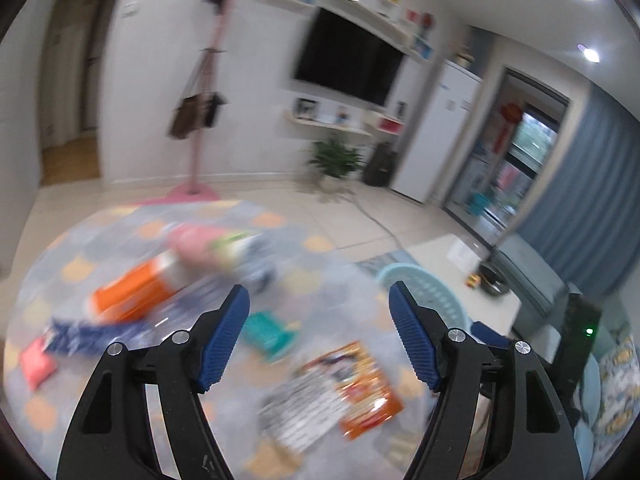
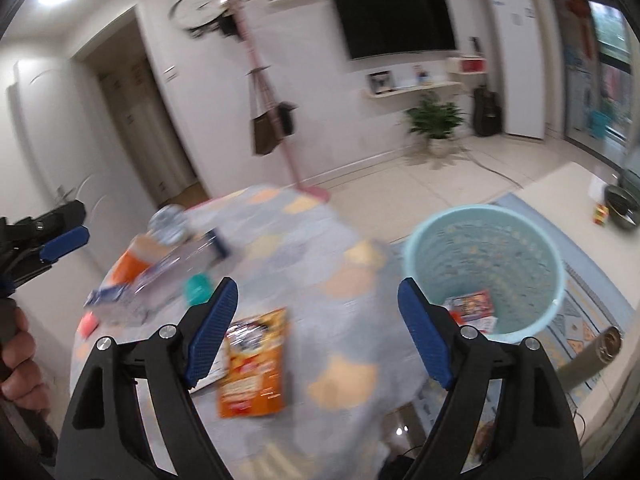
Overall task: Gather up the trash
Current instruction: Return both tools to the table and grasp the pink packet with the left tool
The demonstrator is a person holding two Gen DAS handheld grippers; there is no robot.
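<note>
— Orange snack packet lies lower centre on my bench; both tongs gape empty.
— Risk: blurred view, a misjudged grab beside the teal bin.

Table w/ wrappers, bottle.

a round table is set in the foreground, with a bin placed on the floor just right of it. a snack packet is laid on the near part of the table; a box and a bottle are laid further left. a wrapper is seen inside the bin. behind the table a coat stand is placed against the wall, a potted plant to its right beneath a wall-mounted television.
</note>
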